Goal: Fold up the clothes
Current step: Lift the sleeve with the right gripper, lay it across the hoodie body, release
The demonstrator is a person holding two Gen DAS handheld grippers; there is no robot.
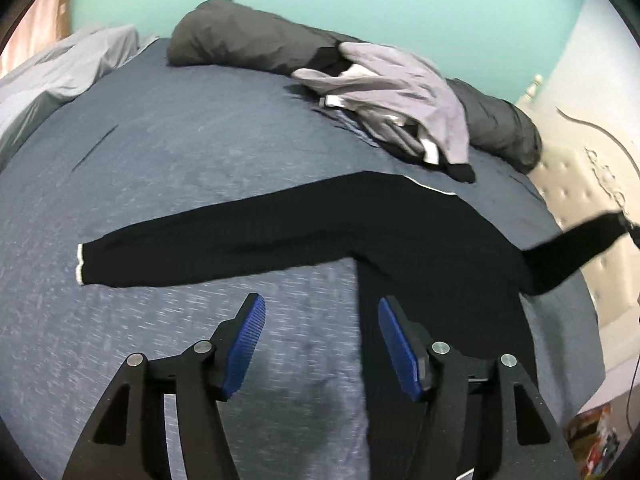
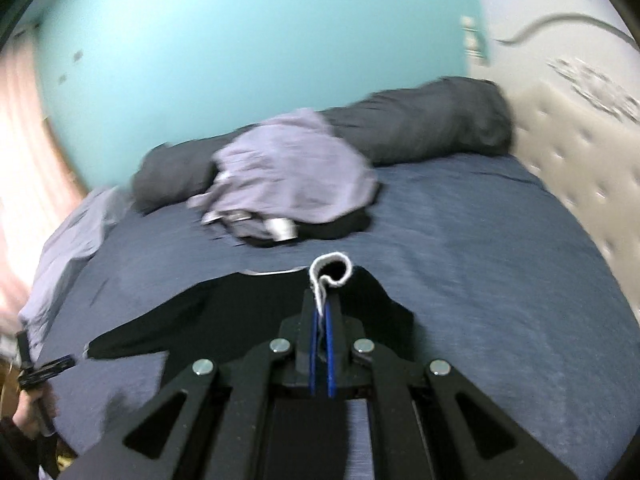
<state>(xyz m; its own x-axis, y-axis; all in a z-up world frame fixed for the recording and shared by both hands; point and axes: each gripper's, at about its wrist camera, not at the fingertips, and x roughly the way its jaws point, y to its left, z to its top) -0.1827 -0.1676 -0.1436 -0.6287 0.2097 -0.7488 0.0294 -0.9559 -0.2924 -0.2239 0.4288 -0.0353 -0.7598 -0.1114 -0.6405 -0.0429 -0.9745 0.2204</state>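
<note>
Left wrist view: black garment lies across the bed, one sleeve's long axis running to frame left; left gripper spread, empty. Right gripper pinches the white-edged cuff.

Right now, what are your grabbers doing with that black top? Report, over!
Left gripper open, empty. Right gripper shut on black top's white-trimmed cuff, sleeve lifted. Lilac clothes pile lies beyond, not blocking.

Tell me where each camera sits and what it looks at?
Left wrist: sits on the left tongs, looking down at the black top spread on the bed; open tongs, nothing between them.
Right wrist: sits on the right tongs, shut on the top's white-edged cuff; the person's left hand shows.
Both share: the top, grey clothes pile, turquoise wall.
</note>
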